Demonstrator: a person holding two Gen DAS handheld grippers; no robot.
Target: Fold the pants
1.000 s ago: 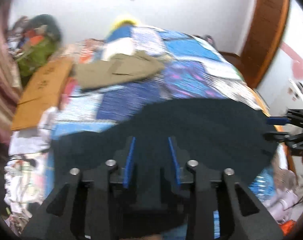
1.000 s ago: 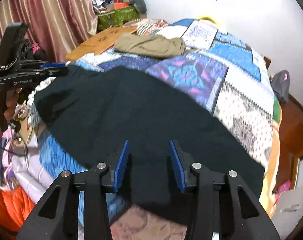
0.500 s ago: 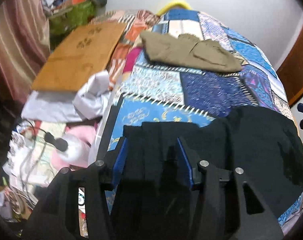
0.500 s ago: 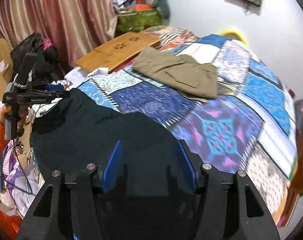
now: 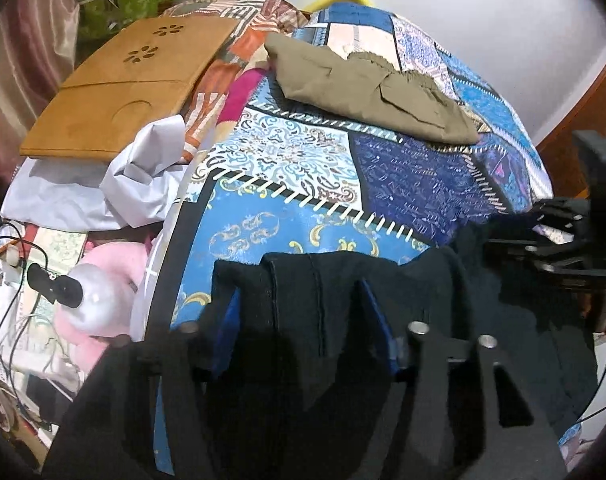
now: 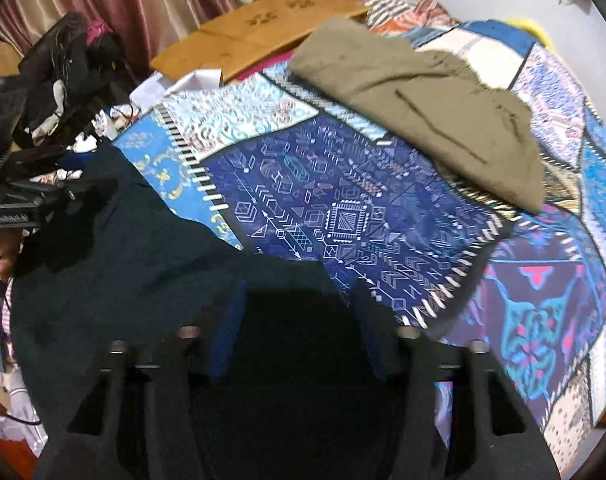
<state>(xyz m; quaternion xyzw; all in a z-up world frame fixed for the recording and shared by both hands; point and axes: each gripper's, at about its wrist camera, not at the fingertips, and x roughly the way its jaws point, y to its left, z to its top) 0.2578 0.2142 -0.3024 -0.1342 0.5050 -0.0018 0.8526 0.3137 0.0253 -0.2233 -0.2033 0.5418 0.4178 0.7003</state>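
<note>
Hanging between the two grips, the black pants (image 5: 403, 292) fill the near field of both wrist views, so this looks like the carry stage of a fold, judging by the cloth alone. Left hand-held gripper (image 5: 303, 312): blue fingers set fairly wide, a thick bunched edge with a seam running down between them, cloth draped over the left finger; whether the pads actually bite I cannot tell. Right hand-held gripper (image 6: 303, 320): same story, dark fabric packed between spread fingers, grip not readable. What matters for the next move: the pants' held edge runs crosswise, from one gripper straight to the other, each visible at the far side of its partner's view, and the rest of the garment sags toward the person, partly on the near edge of the bed (image 6: 343, 208). Open quilt lies straight ahead of both fingers, so a forward lay-down suits either hand equally; neither looks nearer. Farther up the quilt sit the khaki pants (image 5: 367, 88), well apart from the black ones. Beyond, off to the left, a wooden board (image 5: 119, 92).
</note>
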